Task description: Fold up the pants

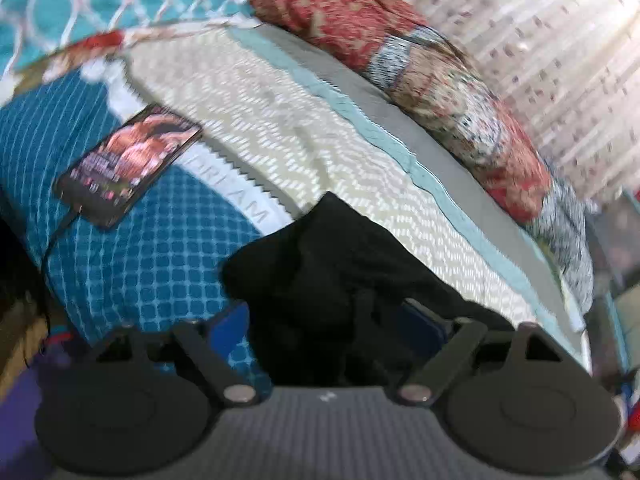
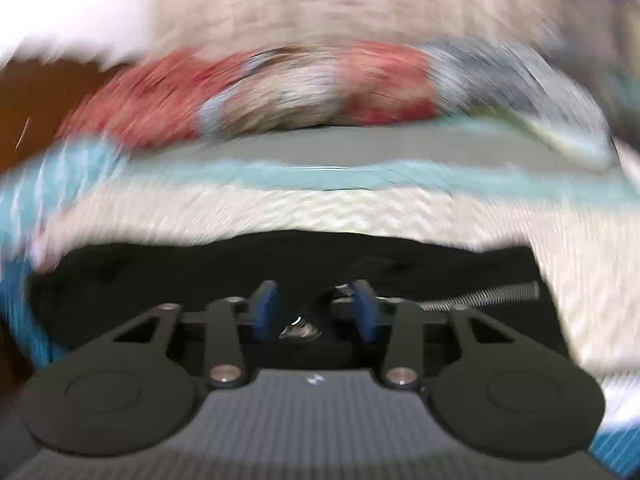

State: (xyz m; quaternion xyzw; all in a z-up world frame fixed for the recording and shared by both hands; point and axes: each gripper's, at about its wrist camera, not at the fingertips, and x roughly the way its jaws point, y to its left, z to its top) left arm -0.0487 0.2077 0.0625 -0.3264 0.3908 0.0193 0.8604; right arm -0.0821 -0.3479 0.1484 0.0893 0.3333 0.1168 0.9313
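The black pants [image 1: 332,264] lie bunched on the bed in front of my left gripper [image 1: 328,320]. Its blue pads [image 1: 232,328] stand wide apart, with black cloth lying between them and not pinched. In the blurred right wrist view the pants [image 2: 160,272] spread flat across the lower middle. My right gripper [image 2: 316,304] sits over them, blue pads [image 2: 264,304] apart, with a metal zipper or clasp [image 2: 300,328] between them; a silver zipper strip [image 2: 484,296] runs to the right.
A phone [image 1: 128,164] on a cable lies on the teal checked bedspread [image 1: 160,264] at left. A cream chevron blanket [image 1: 280,128] covers the middle. A red patterned quilt [image 1: 440,80] is rolled along the far edge by a curtain [image 1: 540,40].
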